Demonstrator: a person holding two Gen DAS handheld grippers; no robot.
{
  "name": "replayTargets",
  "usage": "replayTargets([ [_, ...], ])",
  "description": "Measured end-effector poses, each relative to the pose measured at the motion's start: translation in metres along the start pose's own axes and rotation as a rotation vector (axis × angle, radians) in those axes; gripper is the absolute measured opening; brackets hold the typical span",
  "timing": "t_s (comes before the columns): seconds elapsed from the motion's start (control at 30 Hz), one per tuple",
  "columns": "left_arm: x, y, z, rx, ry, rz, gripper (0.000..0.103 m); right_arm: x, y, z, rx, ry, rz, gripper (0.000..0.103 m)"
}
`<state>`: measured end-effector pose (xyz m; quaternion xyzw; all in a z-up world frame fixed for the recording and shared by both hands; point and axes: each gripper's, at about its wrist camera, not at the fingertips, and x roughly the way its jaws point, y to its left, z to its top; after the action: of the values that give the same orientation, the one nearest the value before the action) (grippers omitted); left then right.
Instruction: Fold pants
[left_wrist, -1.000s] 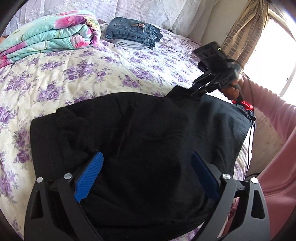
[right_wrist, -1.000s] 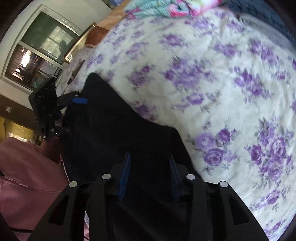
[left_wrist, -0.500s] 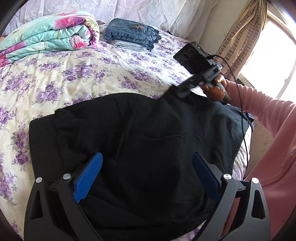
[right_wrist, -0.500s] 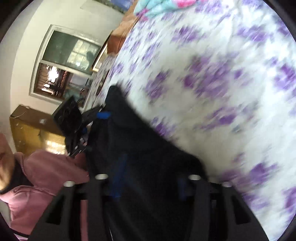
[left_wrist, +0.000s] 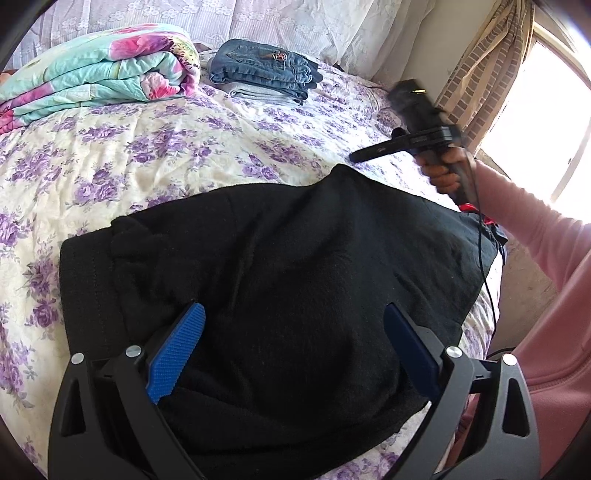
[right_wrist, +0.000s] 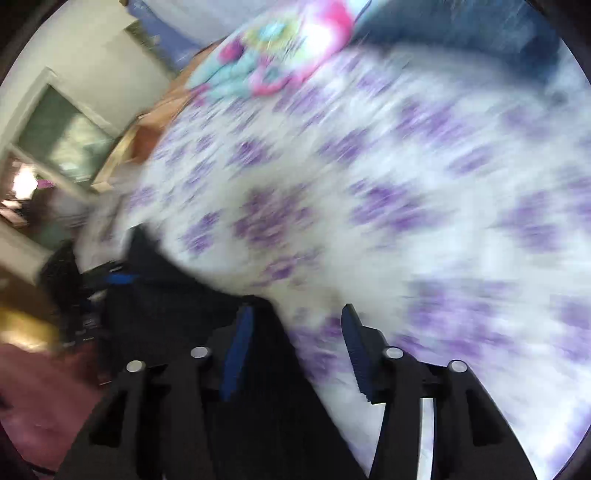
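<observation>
My left gripper (left_wrist: 291, 332) hangs spread over the black pants (left_wrist: 295, 277) at the bed (left_wrist: 184, 147) edge, while my right gripper (right_wrist: 295, 332) is opening, empty.

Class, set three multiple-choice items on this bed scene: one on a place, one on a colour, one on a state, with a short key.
1. Where do the folded jeans lie?
A. far side of the bed, beside the rolled quilt
B. on the floor
C. on the black pants

2. What colour are the pants being folded?
A. blue
B. black
C. pink

3. How is the left gripper?
A. shut on the quilt
B. shut on the jeans
C. open over the pants

Key: A, jeans sit beside the quilt; B, the cloth is black; C, blue pads stand wide apart.
</observation>
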<state>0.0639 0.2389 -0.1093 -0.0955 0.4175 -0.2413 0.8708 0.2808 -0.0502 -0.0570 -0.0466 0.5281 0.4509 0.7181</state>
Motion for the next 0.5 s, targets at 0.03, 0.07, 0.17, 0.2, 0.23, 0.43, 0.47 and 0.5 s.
replayTargets([
  [0.03, -0.001, 0.001, 0.000, -0.003, -0.003, -0.004, 0.095, -0.014, 0.015, -0.010, 0.001, -0.053, 0.018, 0.051],
  [0.07, -0.002, 0.002, 0.000, -0.010, -0.010, -0.007, 0.095, -0.021, 0.025, -0.020, -0.011, -0.084, 0.031, 0.051],
  [0.17, -0.007, 0.006, -0.001, -0.040, -0.035, 0.004, 0.095, -0.024, 0.077, -0.062, -0.111, -0.164, -0.005, 0.051],
  [0.2, -0.008, 0.008, -0.001, -0.049, -0.035, 0.005, 0.095, -0.019, 0.090, -0.077, -0.147, -0.168, -0.029, 0.051],
  [0.23, -0.009, 0.010, -0.001, -0.058, -0.031, 0.007, 0.094, -0.009, 0.106, -0.099, -0.188, -0.156, -0.072, 0.050],
  [0.43, -0.004, -0.006, -0.005, 0.053, 0.012, 0.139, 0.090, 0.006, 0.128, -0.198, -0.326, -0.144, -0.467, 0.073],
  [0.47, -0.002, -0.009, -0.004, 0.070, 0.020, 0.164, 0.090, 0.000, 0.129, -0.202, -0.301, -0.167, -0.515, 0.074],
  [0.5, -0.003, -0.012, -0.003, 0.075, 0.024, 0.185, 0.090, -0.010, 0.131, -0.207, -0.253, -0.217, -0.533, 0.074],
])
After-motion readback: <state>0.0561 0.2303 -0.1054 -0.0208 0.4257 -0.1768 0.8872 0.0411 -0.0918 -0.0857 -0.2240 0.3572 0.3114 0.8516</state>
